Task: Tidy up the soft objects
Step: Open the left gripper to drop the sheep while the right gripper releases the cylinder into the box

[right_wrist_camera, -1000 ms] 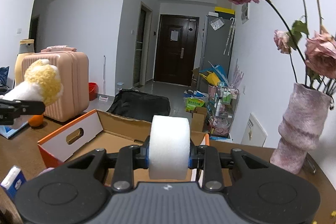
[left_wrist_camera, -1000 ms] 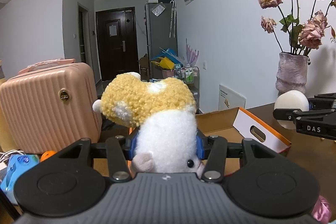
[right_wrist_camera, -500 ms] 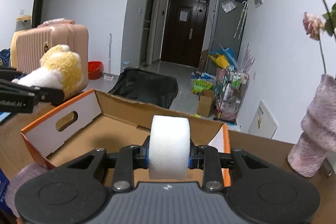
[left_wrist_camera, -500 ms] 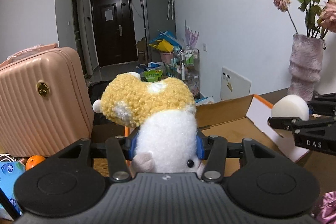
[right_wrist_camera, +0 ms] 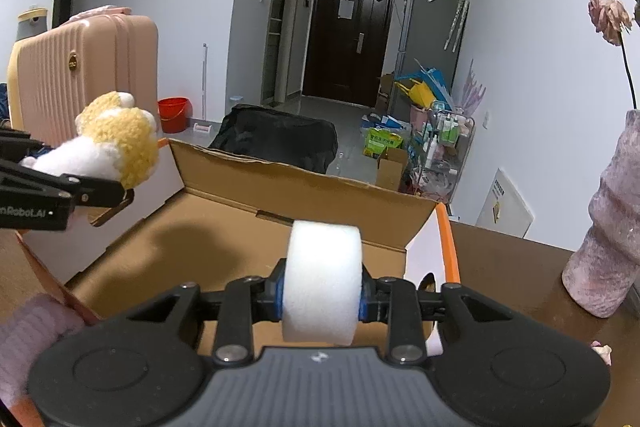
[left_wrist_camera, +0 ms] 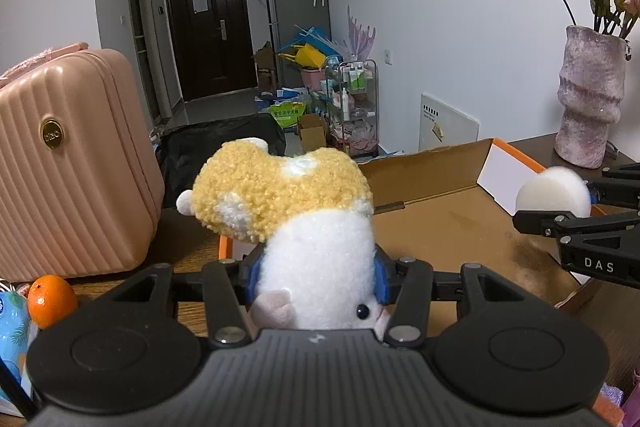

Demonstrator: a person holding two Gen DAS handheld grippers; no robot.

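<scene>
My left gripper (left_wrist_camera: 316, 277) is shut on a yellow and white plush toy (left_wrist_camera: 304, 219), held above the left edge of an open cardboard box (left_wrist_camera: 440, 203). The plush toy also shows at the left of the right wrist view (right_wrist_camera: 108, 143). My right gripper (right_wrist_camera: 321, 295) is shut on a white foam cylinder (right_wrist_camera: 321, 283), held over the box (right_wrist_camera: 224, 239). The cylinder also shows at the right of the left wrist view (left_wrist_camera: 552, 193). The box floor is bare cardboard where it shows.
A pink suitcase (left_wrist_camera: 68, 163) stands to the left of the box, with an orange (left_wrist_camera: 52, 301) and a blue packet (left_wrist_camera: 12, 331) in front of it. A pink vase (left_wrist_camera: 592, 99) with dried roses stands at the right. A pink fluffy thing (right_wrist_camera: 28, 335) lies at the box's near left corner.
Both grippers have moved forward and tilted down towards the box, holding the same things. The box now fills more of both views.
</scene>
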